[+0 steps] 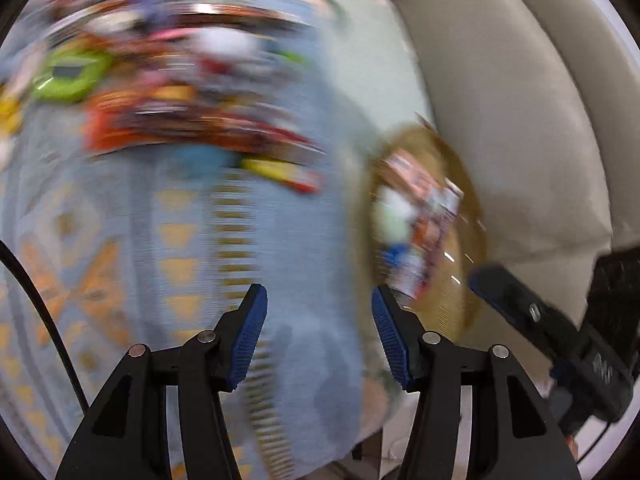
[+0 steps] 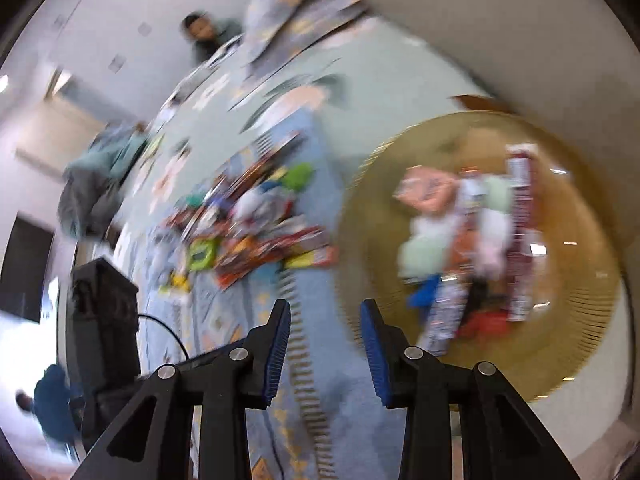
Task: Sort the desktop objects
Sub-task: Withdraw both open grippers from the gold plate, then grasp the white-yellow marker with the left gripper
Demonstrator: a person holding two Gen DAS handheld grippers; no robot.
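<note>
Both views are motion-blurred. A pile of colourful packets and toys [image 1: 180, 92] lies on a light blue patterned cloth [image 1: 160, 240]; it also shows in the right wrist view [image 2: 256, 224]. A round tan basket [image 2: 560, 300] holds several packets and soft items [image 2: 468, 240]; in the left wrist view the basket [image 1: 460, 312] sits at the right. My left gripper [image 1: 319, 300] is open and empty above the cloth. My right gripper [image 2: 325, 316] is open and empty, left of the basket.
A lime green ring-shaped item [image 1: 72, 74] lies at the pile's left. A beige cushion [image 1: 520, 120] rises behind the basket. The other gripper's black body [image 1: 560, 340] shows at the right. A person [image 2: 208, 34] sits far back. A black device [image 2: 104, 308] shows at the left.
</note>
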